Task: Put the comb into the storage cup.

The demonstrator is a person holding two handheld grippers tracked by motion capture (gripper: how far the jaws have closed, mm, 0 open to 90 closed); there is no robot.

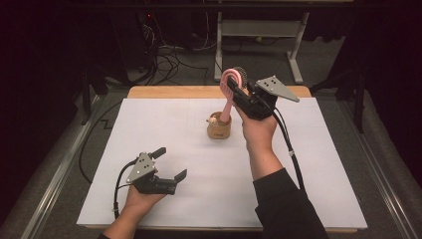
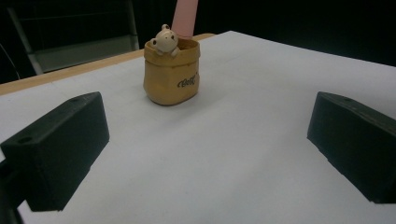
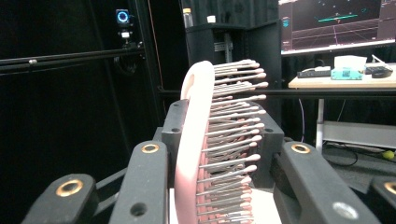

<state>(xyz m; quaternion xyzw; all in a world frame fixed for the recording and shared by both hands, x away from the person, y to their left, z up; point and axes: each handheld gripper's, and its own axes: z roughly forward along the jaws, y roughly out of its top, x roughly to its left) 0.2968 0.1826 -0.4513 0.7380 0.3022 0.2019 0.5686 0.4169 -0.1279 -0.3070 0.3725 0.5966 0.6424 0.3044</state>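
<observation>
- Nearest the person, the left gripper (image 1: 171, 164) rests low over the white sheet (image 1: 164, 199) covering the table, held in the left hand (image 1: 142, 196). Its jaws are spread wide with nothing between them.
- A black cable (image 1: 118, 186) loops from that gripper back toward the table's near edge.
- Farther along, about mid-table, stands a small tan holder (image 1: 219, 128) shaped like a paper bag, with a little bear figure (image 2: 165, 39) peeking over its rim and dark lettering on its side. In the left gripper view it sits well ahead of the open jaws, between them.
- The pink handle (image 2: 184, 17) of a hairbrush (image 1: 232, 84) goes down into the holder's mouth, behind the bear.
- The right gripper (image 1: 238, 93) is raised above the holder, its jaws pinching the brush at the head; the right gripper view shows the pink rim and rows of ball-tipped bristles (image 3: 233, 126) squeezed between them.
- The right hand (image 1: 259, 130) and dark sleeve (image 1: 283, 204) partly hide the sheet on that side.
- Beyond the table, tangled cables (image 1: 171, 59) lie on the floor beside a grey desk frame (image 1: 259, 30); a monitor (image 3: 336, 21) glows in the right gripper view.
</observation>
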